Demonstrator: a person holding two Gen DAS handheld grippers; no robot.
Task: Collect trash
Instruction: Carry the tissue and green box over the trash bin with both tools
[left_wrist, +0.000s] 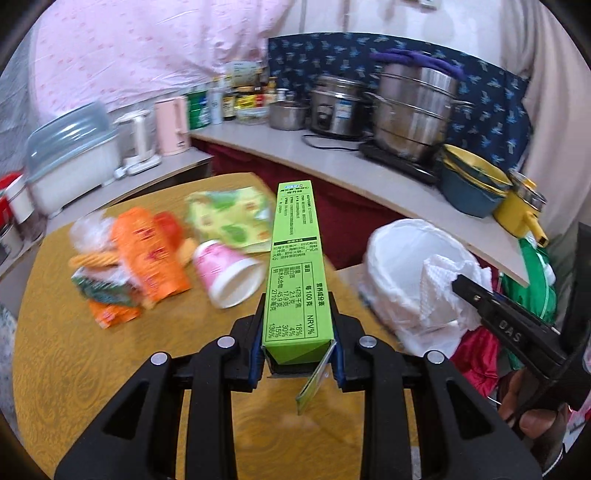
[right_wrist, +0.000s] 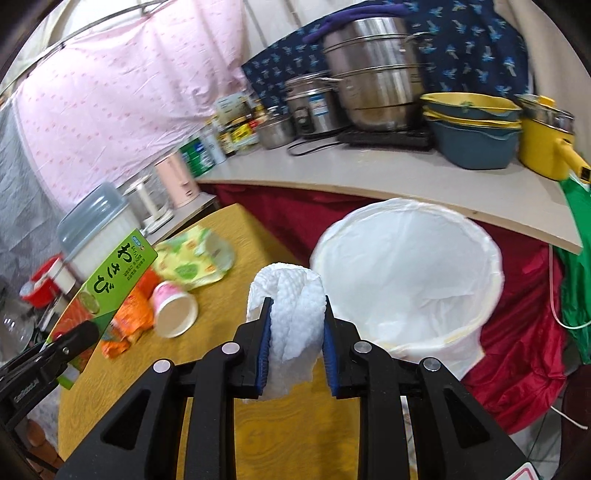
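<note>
My left gripper (left_wrist: 298, 310) is shut on a long green carton (left_wrist: 295, 266) and holds it above the yellow table (left_wrist: 74, 369); the carton also shows in the right wrist view (right_wrist: 110, 280). My right gripper (right_wrist: 297, 314) is shut on a crumpled white paper towel (right_wrist: 295, 317), near the rim of the white-lined trash bin (right_wrist: 406, 266). The towel (left_wrist: 443, 291) and bin (left_wrist: 399, 258) show at the right of the left wrist view. On the table lie orange snack wrappers (left_wrist: 147, 254), a pink paper cup (left_wrist: 225, 273) on its side and a yellow-green wrapper (left_wrist: 229, 214).
A counter (left_wrist: 332, 158) behind the table carries steel pots (left_wrist: 413, 110), a rice cooker (left_wrist: 336, 107), stacked bowls (left_wrist: 472, 184), a yellow pot (left_wrist: 521, 206), bottles and a pink kettle (left_wrist: 170, 125). Red cloth (right_wrist: 524, 350) and a green bag (right_wrist: 576, 266) lie beside the bin.
</note>
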